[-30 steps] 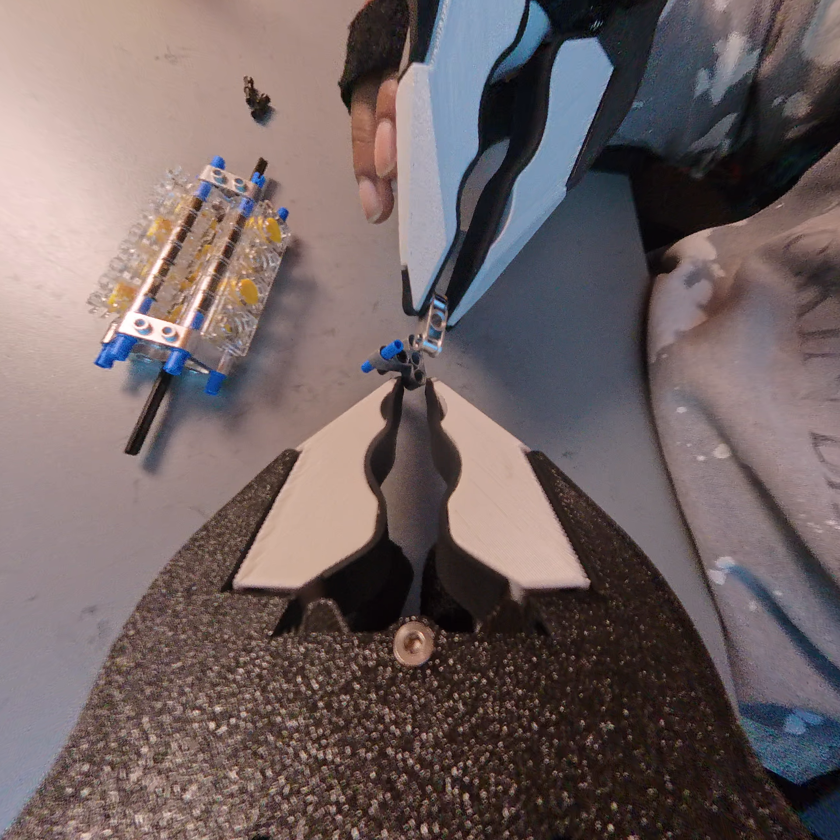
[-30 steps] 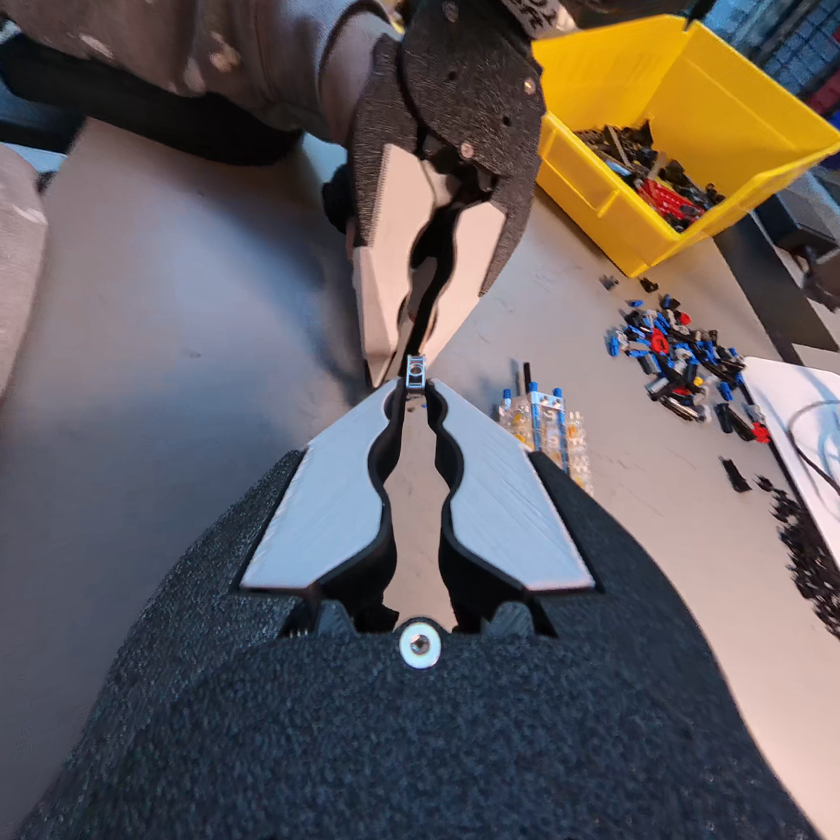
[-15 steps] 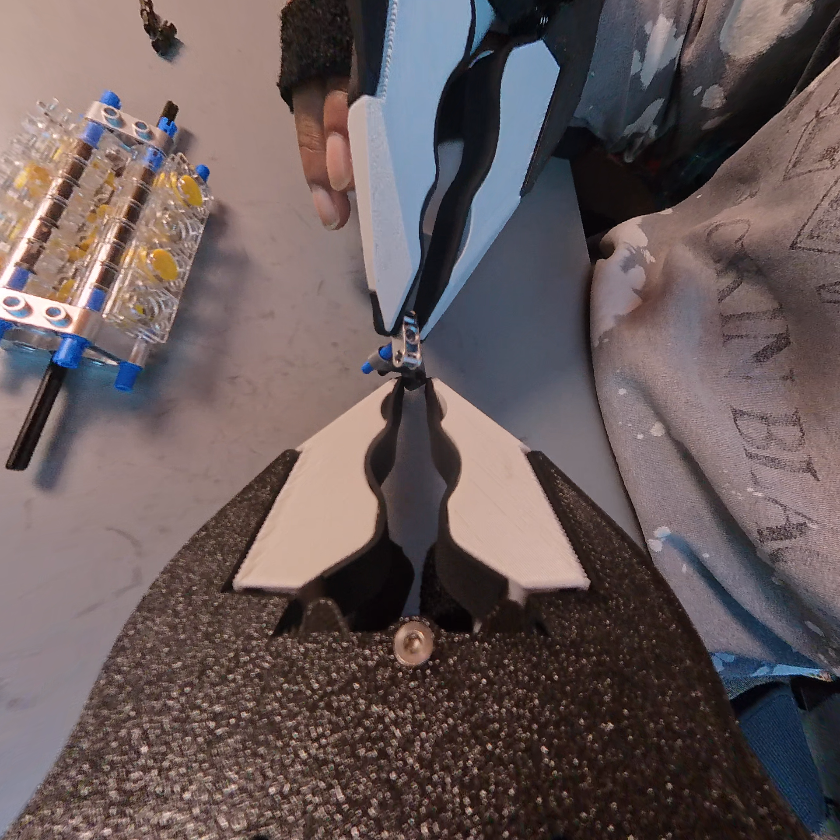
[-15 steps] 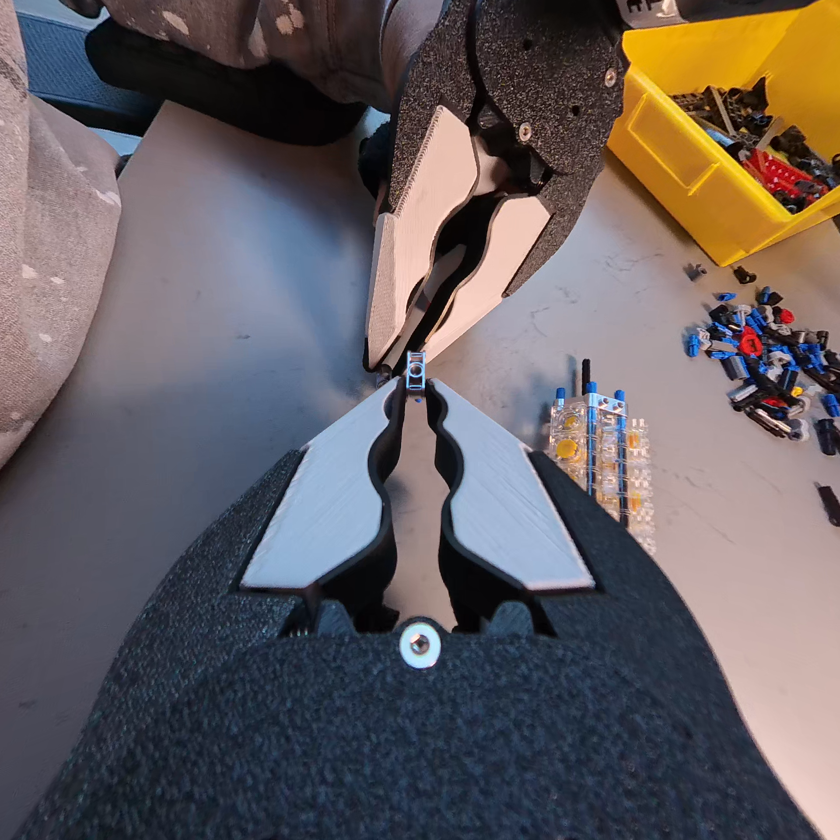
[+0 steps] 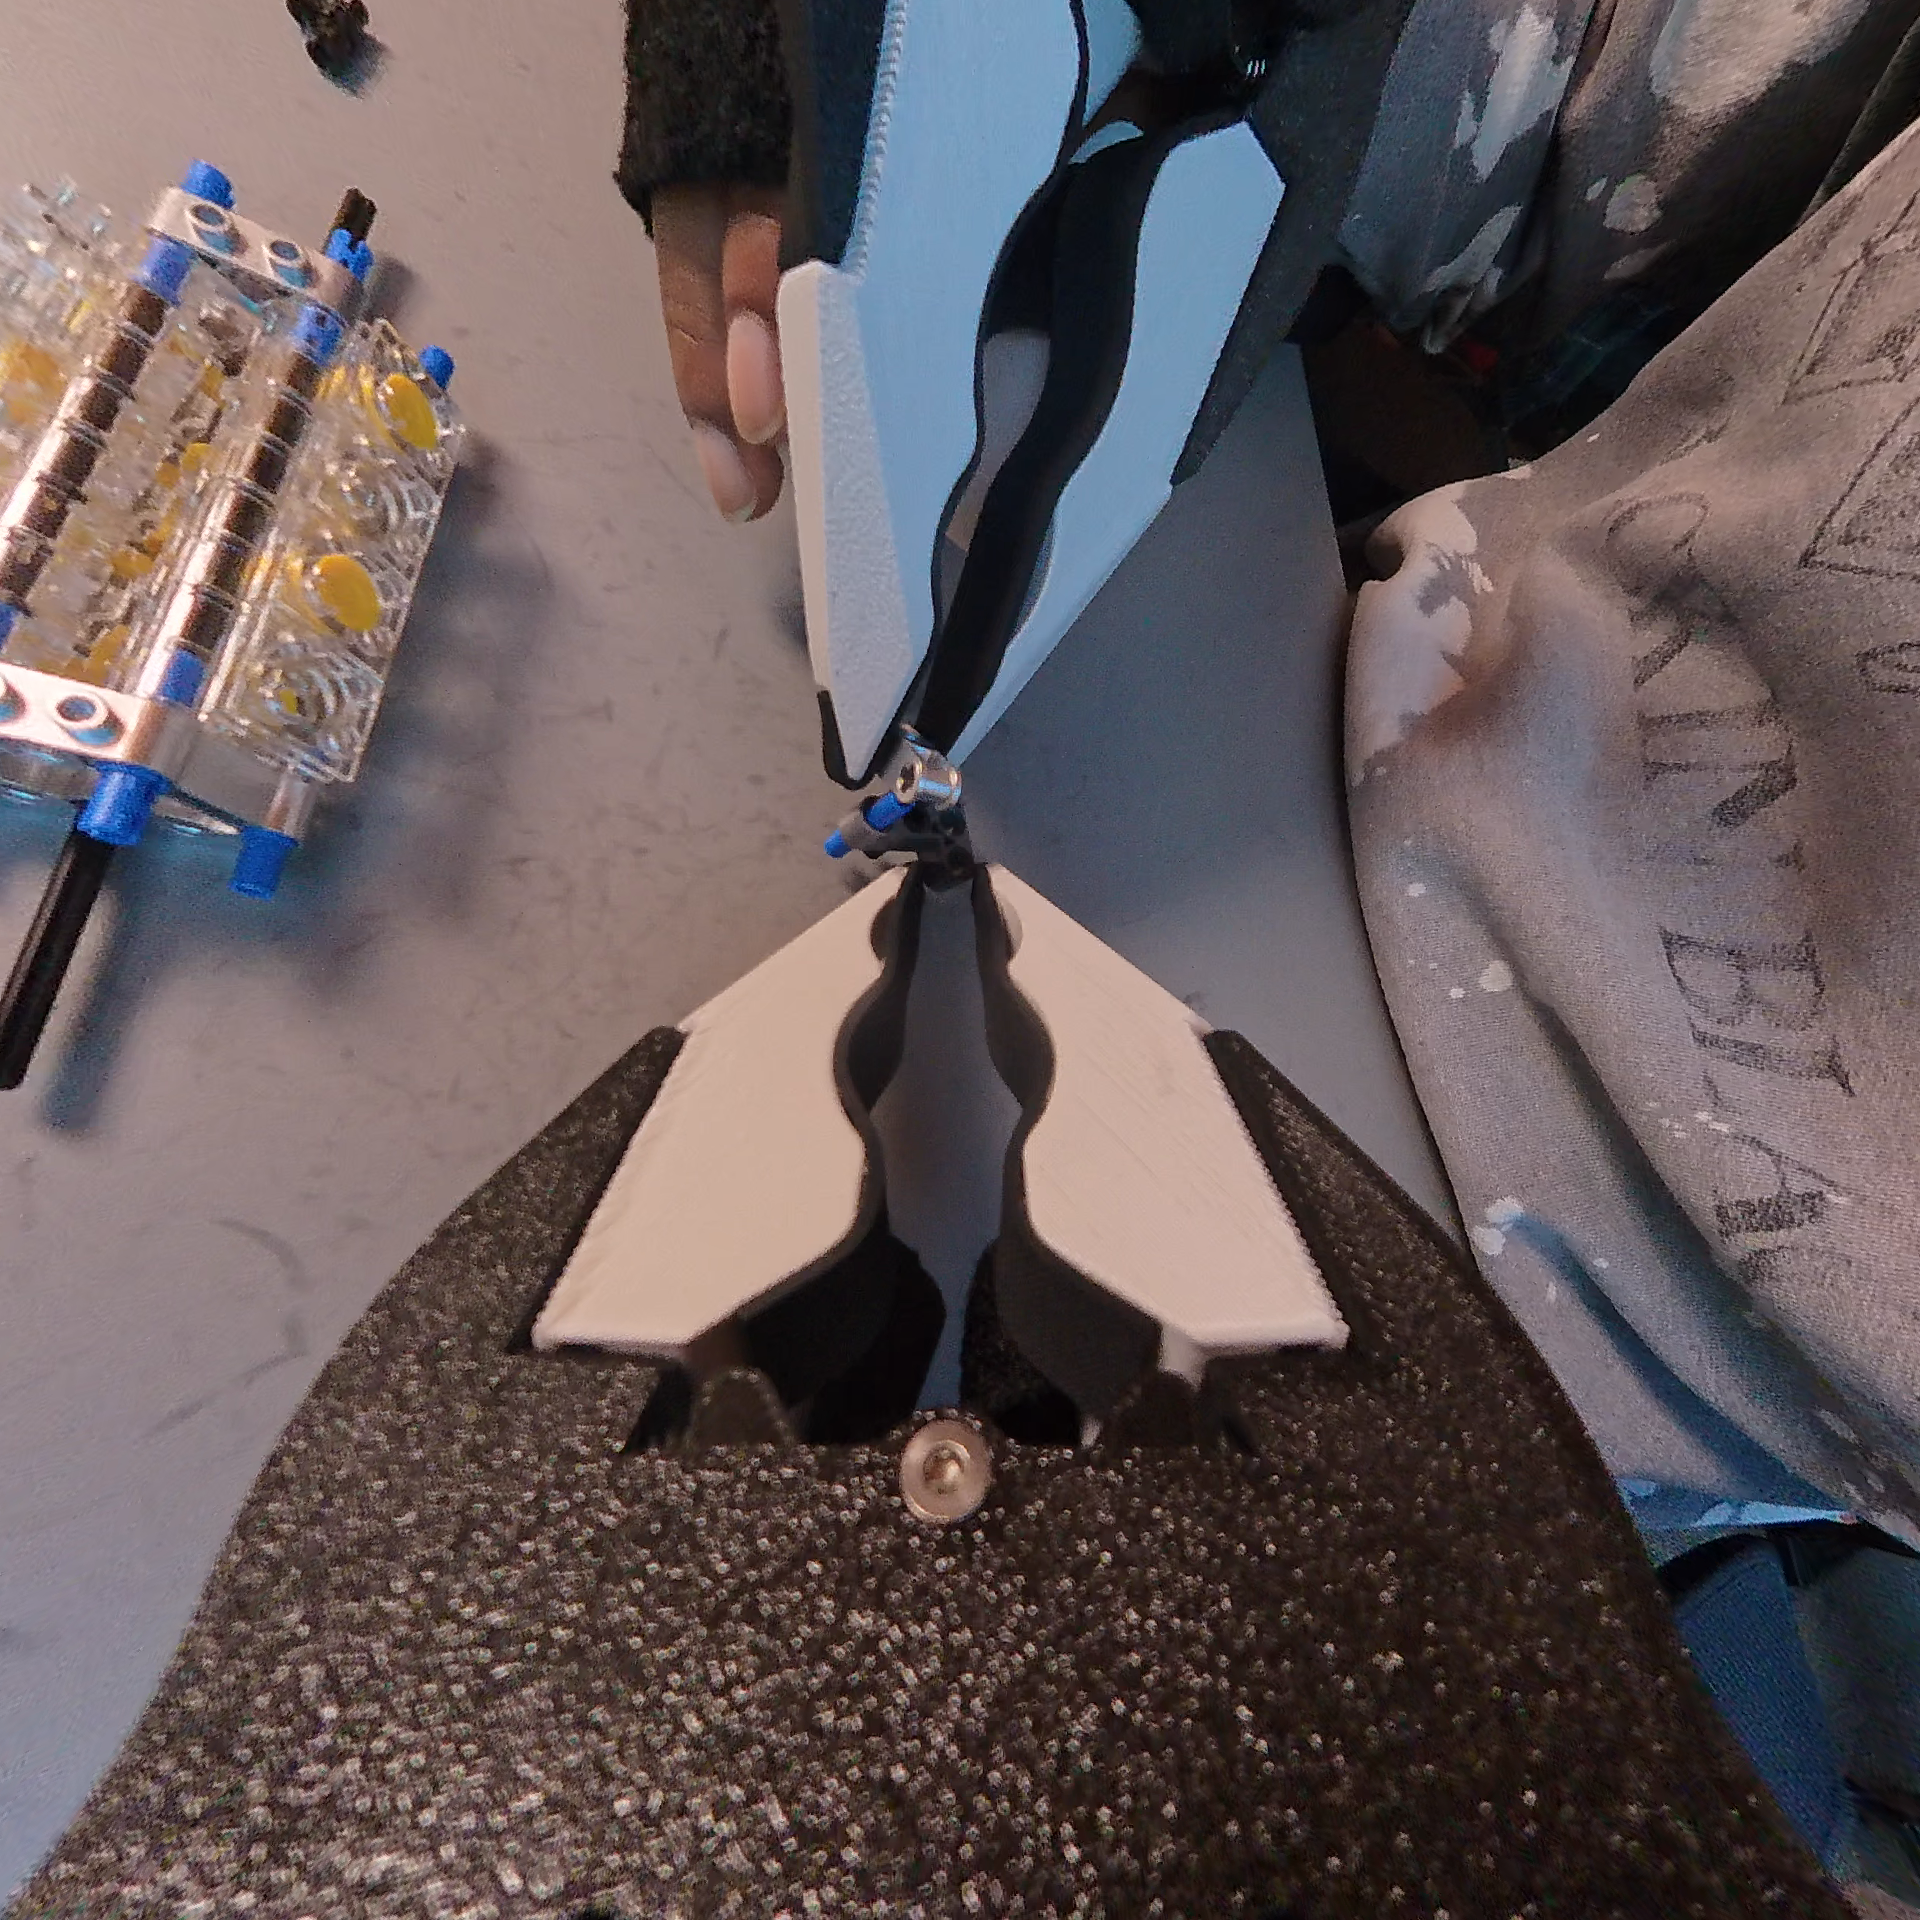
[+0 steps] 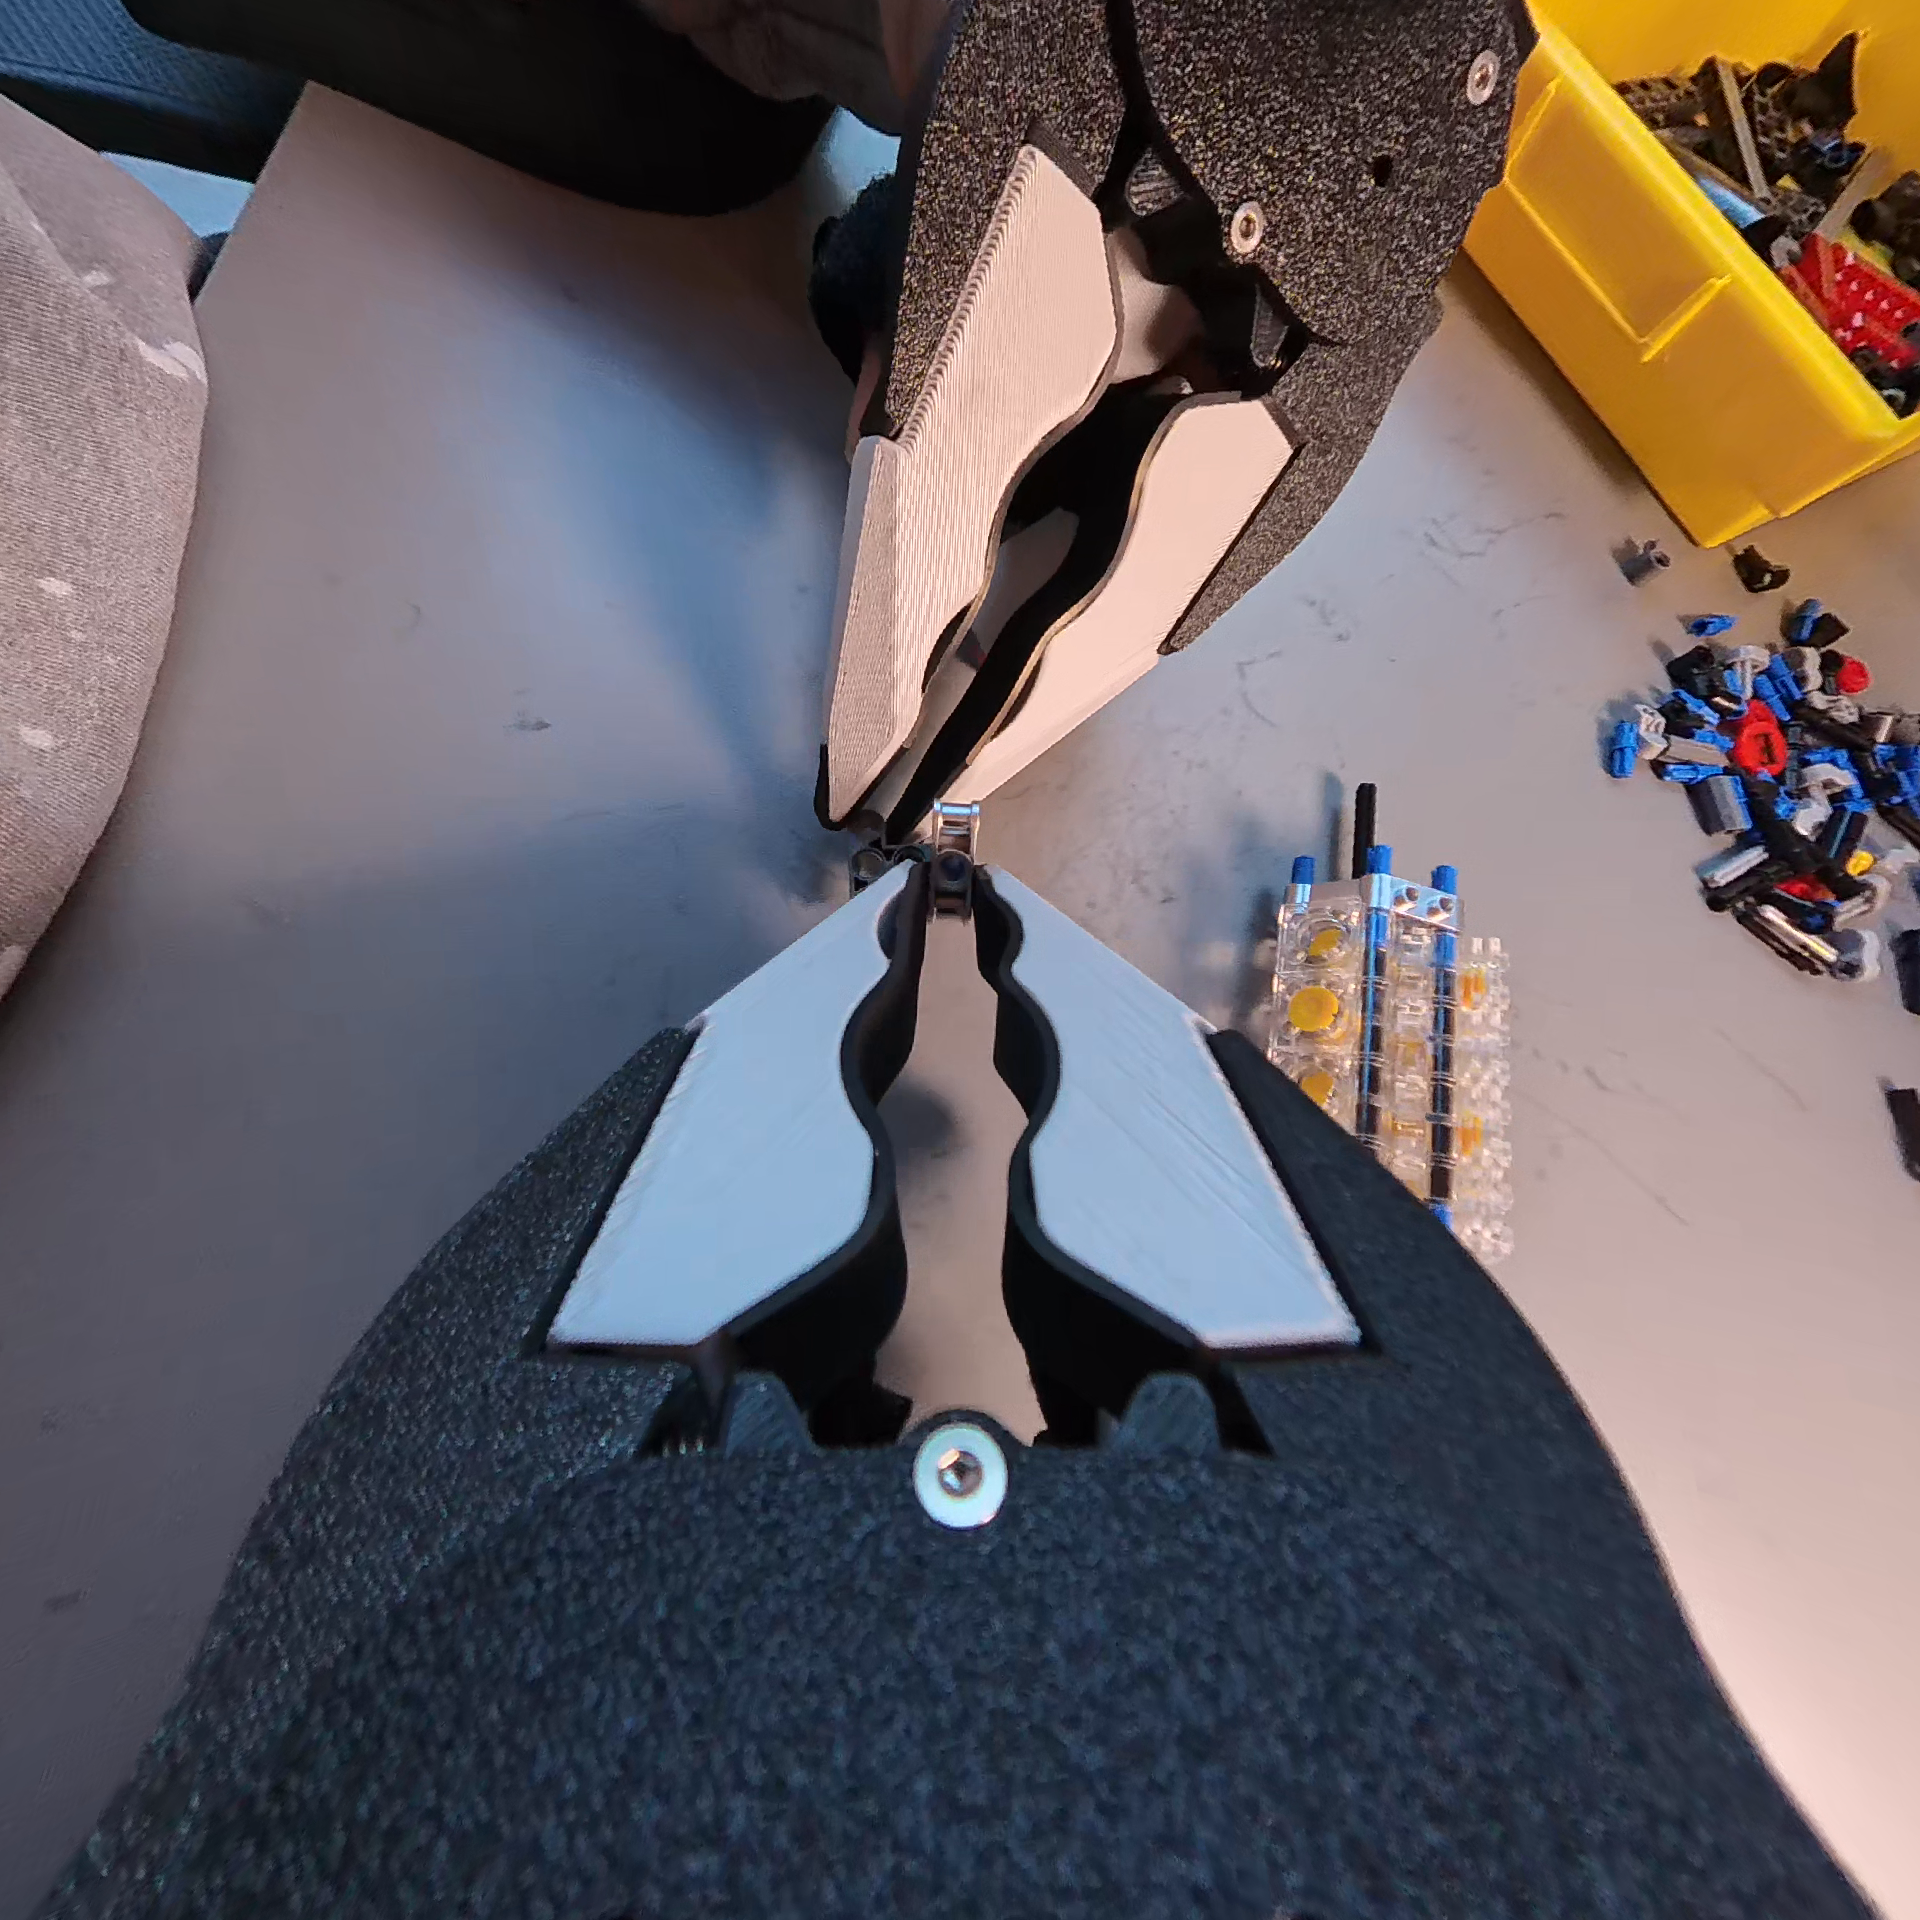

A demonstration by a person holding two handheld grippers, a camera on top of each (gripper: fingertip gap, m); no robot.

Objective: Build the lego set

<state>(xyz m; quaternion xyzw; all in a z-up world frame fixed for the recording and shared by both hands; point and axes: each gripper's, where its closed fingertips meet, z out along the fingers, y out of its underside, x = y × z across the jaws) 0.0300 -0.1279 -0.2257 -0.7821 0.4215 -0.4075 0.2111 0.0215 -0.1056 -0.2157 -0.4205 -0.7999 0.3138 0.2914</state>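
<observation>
grippers meet tip to tip: left gripper point(image 5: 943, 878) pinches a black connector with blue pins point(image 5: 902, 826), right gripper point(image 6: 948, 881) pinches a silver link point(image 6: 954, 821); light, stiff, slippery bits, best nipped across flat sides.

Dark printed lettering on grey garment point(image 5: 1704, 935), wording not reproduced

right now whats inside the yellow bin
The yellow bin holds a jumble of small black, red and blue building parts. Only its near corner is in frame; the rest and the bottom under the pile are hidden.
</observation>
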